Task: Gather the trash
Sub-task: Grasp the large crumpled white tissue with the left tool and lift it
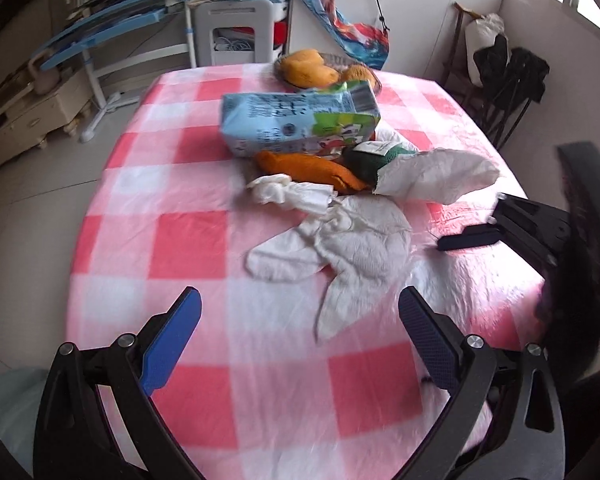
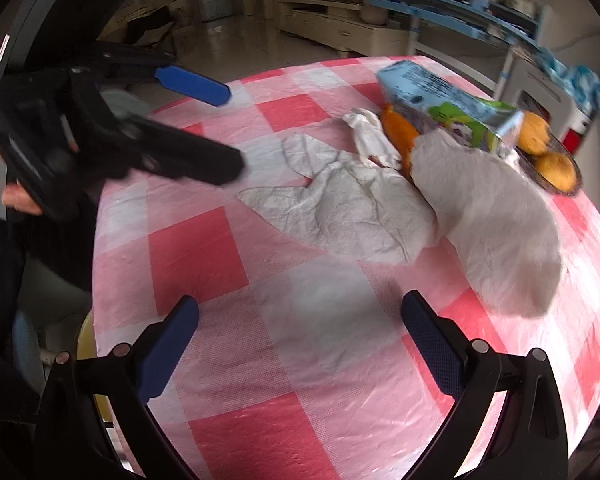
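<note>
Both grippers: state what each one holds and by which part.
Nothing is held. The left gripper and right gripper are both open above the checked tablecloth, short of the crumpled tissues.

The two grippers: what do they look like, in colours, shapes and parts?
Both grippers, the left gripper and the right gripper, look alike: a black frame with curved, ribbed struts joined by round silver bolts. Each carries two long, flat fingers with blue pads; one pad is smooth, the other finely textured and darker. No cables or markings show. The person wears a dark sleeve.
</note>
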Motion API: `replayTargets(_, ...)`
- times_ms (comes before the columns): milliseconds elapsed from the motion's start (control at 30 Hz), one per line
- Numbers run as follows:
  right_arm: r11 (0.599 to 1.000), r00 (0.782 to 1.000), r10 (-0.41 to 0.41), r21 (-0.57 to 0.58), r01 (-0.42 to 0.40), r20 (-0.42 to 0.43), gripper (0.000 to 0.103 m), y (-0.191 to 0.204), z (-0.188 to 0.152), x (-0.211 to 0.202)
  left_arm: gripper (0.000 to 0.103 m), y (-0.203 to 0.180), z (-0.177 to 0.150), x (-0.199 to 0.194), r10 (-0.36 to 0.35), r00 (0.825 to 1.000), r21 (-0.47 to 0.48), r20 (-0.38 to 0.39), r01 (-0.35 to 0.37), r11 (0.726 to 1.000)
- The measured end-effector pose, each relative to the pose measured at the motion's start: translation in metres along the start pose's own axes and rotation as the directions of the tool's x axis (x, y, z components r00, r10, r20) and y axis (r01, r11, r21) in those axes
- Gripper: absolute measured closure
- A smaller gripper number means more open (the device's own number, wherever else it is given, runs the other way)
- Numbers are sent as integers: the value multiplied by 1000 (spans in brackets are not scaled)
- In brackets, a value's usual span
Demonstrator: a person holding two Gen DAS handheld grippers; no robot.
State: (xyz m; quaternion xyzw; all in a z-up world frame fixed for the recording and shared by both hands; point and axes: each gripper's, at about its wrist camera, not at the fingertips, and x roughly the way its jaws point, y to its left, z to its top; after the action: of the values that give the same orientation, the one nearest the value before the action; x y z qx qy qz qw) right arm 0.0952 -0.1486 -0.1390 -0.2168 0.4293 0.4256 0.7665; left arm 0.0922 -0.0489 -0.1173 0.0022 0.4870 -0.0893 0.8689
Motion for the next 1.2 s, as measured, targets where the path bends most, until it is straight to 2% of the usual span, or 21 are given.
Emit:
replayTargets(100, 999, 999, -27, 40, 28, -31, 6, 3, 1, -2, 8, -11, 11, 21, -11, 1000, 7, -19, 11, 1000)
replayTargets(200, 998, 999, -36, 53, 37, -24, 6, 6, -3, -4, 8, -23, 20, 37, 4, 1000, 21, -22, -3, 1000)
replayTargets(233, 998, 999, -34, 59, 35, -27, 6, 6, -4, -5, 13, -26, 20, 42, 15, 1000, 23, -22, -15, 1000)
replayTargets(267, 997, 999, -34, 70, 36, -30, 6, 7, -4, -6, 14, -28, 20, 45, 32, 999, 27, -17, -32, 999)
replayTargets(300, 997, 999, -37, 72, 40, -34, 6, 8, -5, -7, 25, -31, 20, 45, 53, 999, 40, -4, -52, 998)
replayTargets(333, 996, 998, -42, 73, 45, -44, 6, 10, -5, -7, 45, -33, 20, 44, 61, 998, 55, 3, -62, 997)
replayTargets(367, 996, 998, -41, 71, 45, -54, 6, 9, -4, -6, 56, -34, 20, 41, 51, 999, 66, 4, -52, 996)
replayTargets(400, 997, 997, -39, 68, 44, -65, 6, 9, -3, -6, 79, -31, 21, 38, 16, 1000, 60, -11, -15, 998)
replayTargets(433, 997, 997, -39, 65, 43, -70, 6, 10, -3, -7, 90, -26, 20, 36, -22, 999, 39, -32, 23, 999)
replayTargets(467, 997, 997, -40, 65, 45, -69, 6, 10, -3, -7, 92, -19, 18, 33, -50, 997, 18, -51, 51, 999)
replayTargets(533, 998, 997, -41, 51, 44, -59, 6, 13, -3, -9, 95, -6, 11, 27, -50, 996, 1, -80, 50, 999)
replayTargets(667, 999, 999, -40, 11, 41, -18, 6, 24, 0, -15, 95, 19, -5, 4, -37, 990, 18, -136, 40, 999)
replayTargets(733, 999, 999, -46, -4, 46, 5, 6, 28, 3, -17, 94, 25, -11, -1, -37, 984, 65, -176, 49, 997)
replayTargets(767, 999, 999, -51, -10, 51, 12, 6, 31, 6, -17, 93, 27, -15, -3, -9, 983, 92, -183, 27, 995)
replayTargets(800, 998, 998, -58, -14, 58, 15, 6, 33, 8, -16, 82, 29, -17, -3, 16, 983, 106, -185, 4, 994)
replayTargets(833, 998, 998, -62, -17, 62, 16, 6, 34, 9, -15, 63, 31, -17, -5, 40, 983, 112, -179, -20, 994)
replayTargets(900, 997, 997, -69, -23, 69, 18, 6, 36, 14, -13, 40, 31, -15, -13, 63, 990, 115, -130, -48, 992)
replayTargets(1000, 997, 997, -77, -25, 78, 23, 6, 33, 18, -12, 26, 20, -10, -20, 32, 997, 155, -68, -21, 988)
replayTargets(1133, 996, 996, -91, -13, 91, 4, 6, 25, 18, -10, 23, -5, -15, -4, 69, 995, 284, -71, -46, 958)
replayTargets(1167, 996, 996, -90, -11, 90, 3, 6, 24, 19, -10, 24, -9, -18, 5, 97, 991, 307, -88, -65, 949)
replayTargets(1200, 996, 996, -90, -9, 90, 4, 6, 23, 20, -9, 28, -12, -17, 9, 92, 993, 299, -78, -64, 952)
